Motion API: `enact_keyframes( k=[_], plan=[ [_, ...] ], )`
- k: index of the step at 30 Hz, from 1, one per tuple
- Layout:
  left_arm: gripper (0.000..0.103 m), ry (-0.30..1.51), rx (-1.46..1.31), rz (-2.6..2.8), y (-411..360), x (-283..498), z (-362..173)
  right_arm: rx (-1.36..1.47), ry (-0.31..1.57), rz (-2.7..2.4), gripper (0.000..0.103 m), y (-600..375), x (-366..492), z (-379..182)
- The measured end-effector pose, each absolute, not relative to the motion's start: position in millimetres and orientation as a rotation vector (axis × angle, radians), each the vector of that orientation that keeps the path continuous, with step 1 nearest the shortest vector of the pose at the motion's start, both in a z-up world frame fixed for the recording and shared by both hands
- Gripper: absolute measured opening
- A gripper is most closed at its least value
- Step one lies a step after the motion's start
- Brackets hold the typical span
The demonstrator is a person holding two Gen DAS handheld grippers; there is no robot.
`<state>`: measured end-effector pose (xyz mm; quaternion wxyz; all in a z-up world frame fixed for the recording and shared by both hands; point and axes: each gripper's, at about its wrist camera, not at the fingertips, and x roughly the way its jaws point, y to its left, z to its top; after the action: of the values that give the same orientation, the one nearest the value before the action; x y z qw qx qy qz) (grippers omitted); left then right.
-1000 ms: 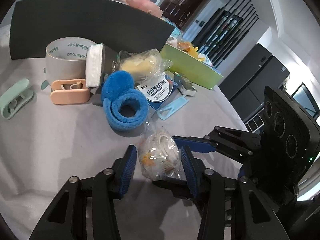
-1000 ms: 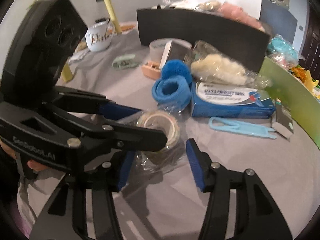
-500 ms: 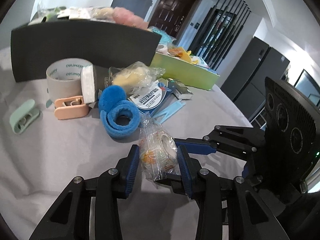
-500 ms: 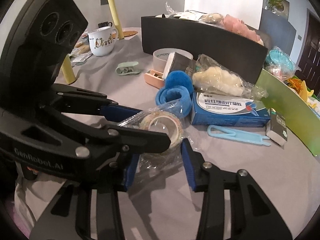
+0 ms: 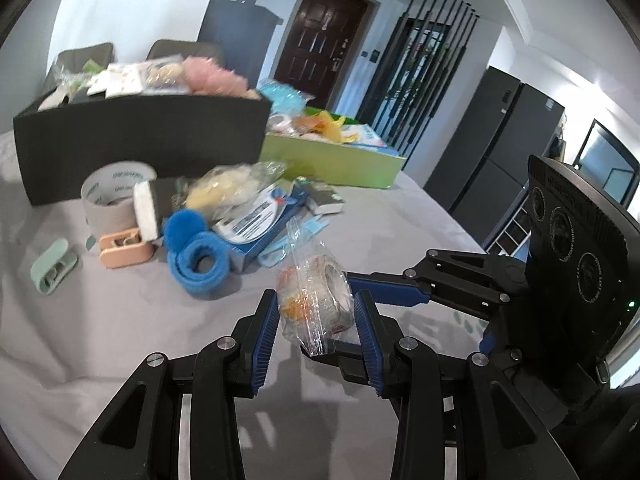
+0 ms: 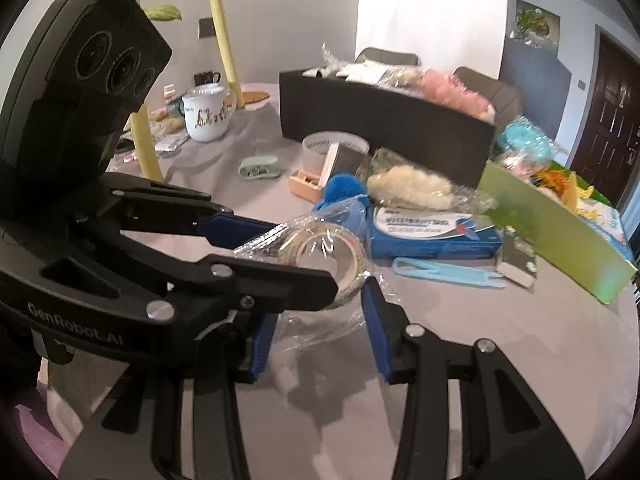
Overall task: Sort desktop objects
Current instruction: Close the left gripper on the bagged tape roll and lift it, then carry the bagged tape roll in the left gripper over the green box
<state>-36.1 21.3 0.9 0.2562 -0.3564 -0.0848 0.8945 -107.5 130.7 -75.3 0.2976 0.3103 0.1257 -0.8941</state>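
Tools first: my left tool (image 5: 316,320) and my right tool (image 6: 318,316) are both clamping the clear plastic bag holding a roll of patterned tape (image 5: 316,292), the right one's jaws having just been closing on it. I am holding the bag clear above the grey-clothed counter (image 5: 120,320). Beyond it are lying a blue fabric loop (image 5: 198,264), a blue box (image 6: 432,236), a black bin (image 5: 140,144) and a green tray (image 5: 332,160).

Grey-clothed table (image 5: 100,320) crowded with a black box (image 5: 140,140), green box (image 5: 332,160), tape roll (image 5: 114,196), blue band (image 5: 200,268), mint clip (image 5: 52,272), blue carton (image 6: 432,232) and white mug (image 6: 206,114).
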Motion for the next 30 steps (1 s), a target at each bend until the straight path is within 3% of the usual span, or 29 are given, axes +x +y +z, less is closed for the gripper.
enact_keyframes(
  k=[30],
  plan=[
    [0.039,-0.088,-0.755,2.373,88,-51,115,0.567,0.285,-2.548,0.041,201,-89,24]
  ],
)
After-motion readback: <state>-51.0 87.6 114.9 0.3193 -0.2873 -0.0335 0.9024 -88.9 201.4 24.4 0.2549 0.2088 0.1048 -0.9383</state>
